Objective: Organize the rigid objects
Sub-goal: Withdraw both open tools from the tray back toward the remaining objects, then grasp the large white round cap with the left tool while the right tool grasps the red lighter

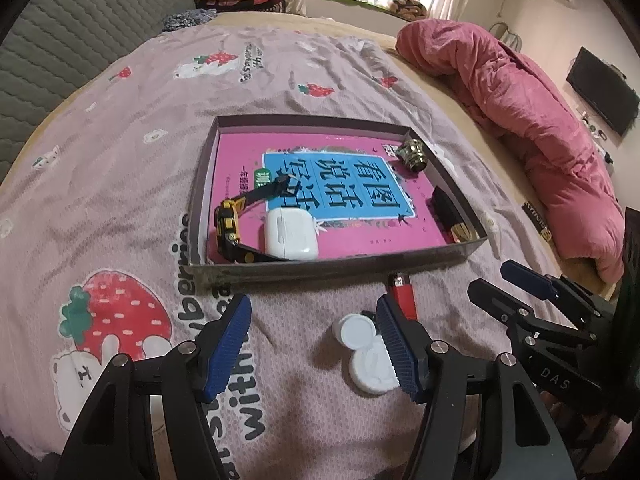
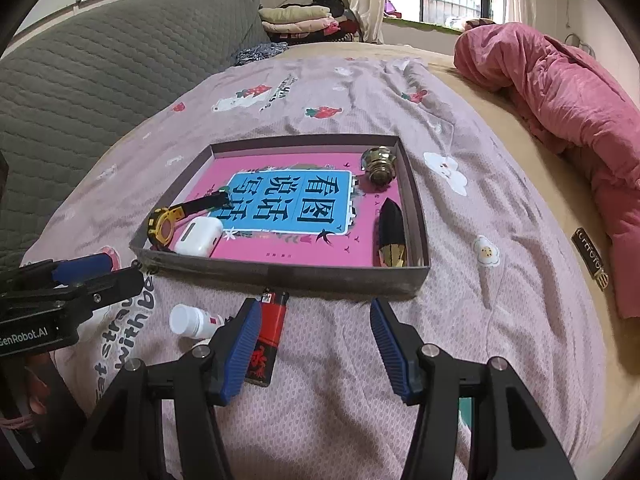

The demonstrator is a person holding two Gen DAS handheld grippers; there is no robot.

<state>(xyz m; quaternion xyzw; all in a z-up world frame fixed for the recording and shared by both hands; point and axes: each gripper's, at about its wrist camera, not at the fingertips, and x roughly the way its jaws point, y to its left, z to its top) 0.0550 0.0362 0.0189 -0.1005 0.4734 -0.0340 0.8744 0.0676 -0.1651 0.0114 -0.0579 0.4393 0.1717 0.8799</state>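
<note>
A red lighter (image 2: 270, 336) lies on the bedspread in front of the shallow box (image 2: 280, 276), just inside the left finger of my open right gripper (image 2: 316, 346). A small white bottle (image 1: 362, 346) lies between the fingers of my open left gripper (image 1: 312, 344), close to its right finger. Neither gripper's pads press on anything. The box holds a pink book (image 2: 280, 248), a yellow-and-black watch (image 2: 164, 224), a white earbud case (image 2: 198, 236), a brass knob (image 2: 378, 168) and a black-and-gold item (image 2: 392, 236). In the left wrist view the lighter (image 1: 404, 294) is partly hidden behind my left gripper's right finger.
The bed carries a strawberry-print spread (image 1: 120, 208). A pink quilt (image 1: 540, 120) is bunched along the right side, and a grey padded headboard (image 2: 100, 80) runs along the left. Folded clothes (image 2: 296, 20) are stacked at the far end by the window.
</note>
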